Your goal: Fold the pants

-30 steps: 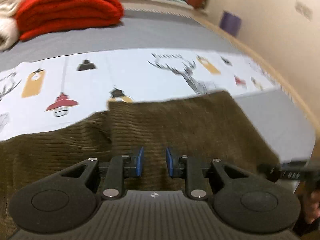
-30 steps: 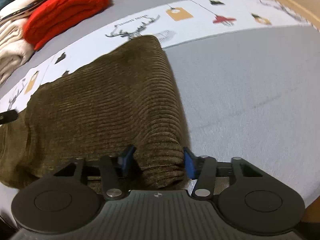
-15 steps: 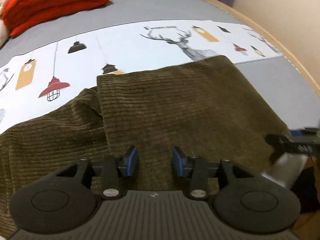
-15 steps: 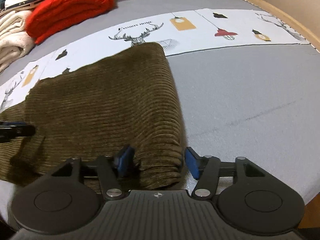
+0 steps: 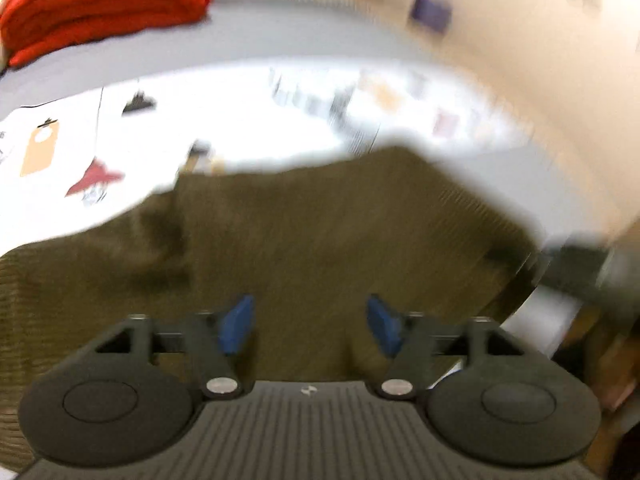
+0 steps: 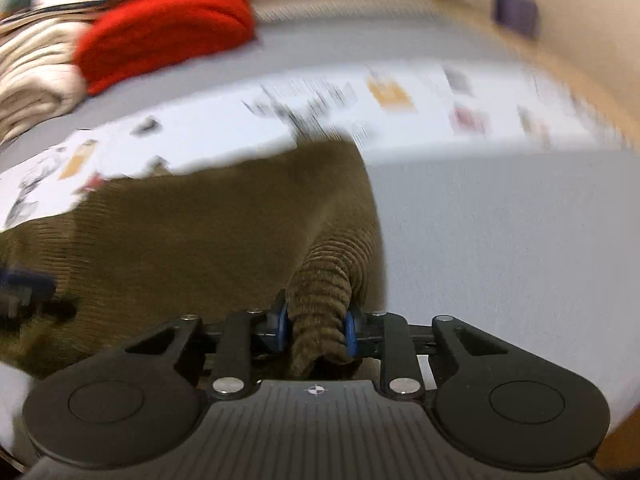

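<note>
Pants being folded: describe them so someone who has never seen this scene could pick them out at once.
On the grey bed, a white printed sheet runs across the middle. The pants lie at its near edge, one bunched corner pinched in the closing right gripper. They are the only olive-brown ribbed corduroy here, spread flat, unlike the folded red blanket and cream one stacked at the far side.
</note>
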The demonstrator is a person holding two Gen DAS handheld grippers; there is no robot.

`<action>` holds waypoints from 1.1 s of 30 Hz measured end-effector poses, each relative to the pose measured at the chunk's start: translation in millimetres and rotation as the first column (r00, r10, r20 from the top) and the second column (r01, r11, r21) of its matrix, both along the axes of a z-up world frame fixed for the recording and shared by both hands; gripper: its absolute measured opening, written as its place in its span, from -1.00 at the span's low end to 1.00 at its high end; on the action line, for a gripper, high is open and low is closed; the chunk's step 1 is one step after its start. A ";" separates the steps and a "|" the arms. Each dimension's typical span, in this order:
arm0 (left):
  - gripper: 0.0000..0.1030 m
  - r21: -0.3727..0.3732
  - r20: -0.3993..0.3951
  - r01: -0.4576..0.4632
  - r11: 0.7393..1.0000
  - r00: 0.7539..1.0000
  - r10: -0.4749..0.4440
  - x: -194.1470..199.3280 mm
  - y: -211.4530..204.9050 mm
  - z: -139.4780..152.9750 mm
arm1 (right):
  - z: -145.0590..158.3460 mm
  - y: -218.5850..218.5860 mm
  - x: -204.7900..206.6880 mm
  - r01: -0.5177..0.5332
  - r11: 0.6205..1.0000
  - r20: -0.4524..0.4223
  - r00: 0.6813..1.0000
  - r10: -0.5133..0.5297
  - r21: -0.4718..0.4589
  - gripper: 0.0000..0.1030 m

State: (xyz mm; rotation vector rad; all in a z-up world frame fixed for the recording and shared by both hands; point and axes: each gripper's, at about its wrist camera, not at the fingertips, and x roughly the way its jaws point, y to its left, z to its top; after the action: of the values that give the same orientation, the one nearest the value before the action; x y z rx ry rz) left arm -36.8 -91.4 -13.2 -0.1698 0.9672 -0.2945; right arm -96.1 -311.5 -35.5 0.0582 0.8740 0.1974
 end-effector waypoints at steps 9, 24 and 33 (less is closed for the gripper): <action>0.89 -0.386 0.088 0.026 0.922 0.996 0.008 6.1 7.2 45.7 | 39.6 97.4 -79.3 -0.351 0.865 0.389 0.786 0.481 -0.359 -0.53; -0.63 0.017 0.007 -0.082 0.996 0.997 0.082 3.4 13.0 20.2 | 27.8 139.0 -109.7 -0.481 0.732 0.398 0.624 0.672 -0.482 -0.50; -0.66 0.094 0.072 -0.168 0.981 0.984 0.162 -11.2 69.0 31.5 | 26.7 153.5 -133.3 -0.461 0.705 0.506 0.492 0.709 -0.539 -0.20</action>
State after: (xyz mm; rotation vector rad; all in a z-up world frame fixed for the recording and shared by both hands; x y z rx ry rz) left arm -48.0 -22.4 18.3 -0.1471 0.8960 -0.0983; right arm -229.4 -157.9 -8.8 -0.6411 0.1097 0.6876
